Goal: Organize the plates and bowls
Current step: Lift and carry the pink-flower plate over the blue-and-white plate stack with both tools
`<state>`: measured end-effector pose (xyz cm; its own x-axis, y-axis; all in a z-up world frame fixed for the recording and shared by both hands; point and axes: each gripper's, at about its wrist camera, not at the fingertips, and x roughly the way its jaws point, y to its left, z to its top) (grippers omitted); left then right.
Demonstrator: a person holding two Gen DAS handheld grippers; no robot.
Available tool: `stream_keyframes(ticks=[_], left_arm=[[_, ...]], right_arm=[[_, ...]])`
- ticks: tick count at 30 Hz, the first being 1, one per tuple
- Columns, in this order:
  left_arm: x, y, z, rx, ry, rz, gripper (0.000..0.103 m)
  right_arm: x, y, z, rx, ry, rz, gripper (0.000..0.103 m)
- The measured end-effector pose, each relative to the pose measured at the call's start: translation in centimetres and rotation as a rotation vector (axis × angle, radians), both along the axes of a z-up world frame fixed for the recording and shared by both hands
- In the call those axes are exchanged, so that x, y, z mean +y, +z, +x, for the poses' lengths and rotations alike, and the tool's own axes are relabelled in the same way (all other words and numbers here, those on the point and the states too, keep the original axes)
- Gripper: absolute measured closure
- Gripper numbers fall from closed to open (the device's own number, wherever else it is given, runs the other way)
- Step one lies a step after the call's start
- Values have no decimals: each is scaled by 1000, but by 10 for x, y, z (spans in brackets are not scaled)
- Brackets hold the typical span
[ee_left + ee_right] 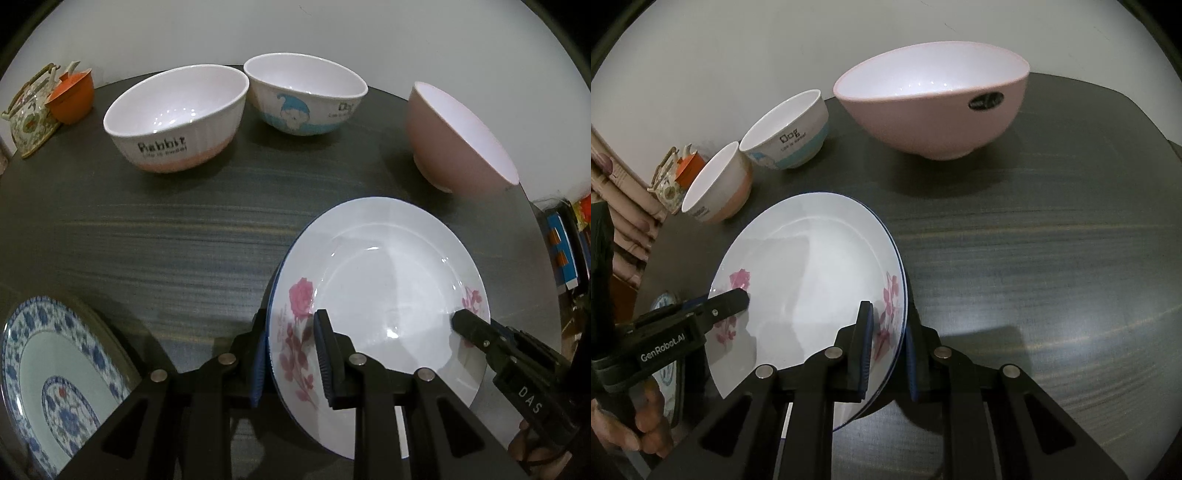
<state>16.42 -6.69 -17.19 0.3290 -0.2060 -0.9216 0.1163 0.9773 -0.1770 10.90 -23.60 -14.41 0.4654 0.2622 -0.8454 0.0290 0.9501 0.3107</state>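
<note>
The rose plate (380, 295) sits pinched at opposite rim edges: my left tool (291, 354) is clamped on the near-left edge, my right tool (886, 347) on the other side. I hold it from both sides so it stays balanced, just above the tabletop (166, 229). A blue rim peeks out beneath it, perhaps a second plate. Beyond stand three bowls: Rabbit (177, 118), Dog (303, 96), pink (934, 99). The blue-patterned plate (55, 373) waits near left, likely where this belongs.

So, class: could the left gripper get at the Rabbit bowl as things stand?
Probably not yet: the left gripper is shut on the rose plate, though bare table lies before the Rabbit bowl.
</note>
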Motion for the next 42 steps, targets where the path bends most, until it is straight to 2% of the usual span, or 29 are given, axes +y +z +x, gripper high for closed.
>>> stream_keyframes(ticks=[20,33,42], left_arm=[[4,5,15,18,1,-17,81],[21,12,29,6,28,-16,82],[26,26,19,-23,49,-25,82]], right_arm=[[-4,-2,-41,46,-12,53,89],[1,5,-43,23,-13,48,90],[4,19,-43,-8,-9,49,90]])
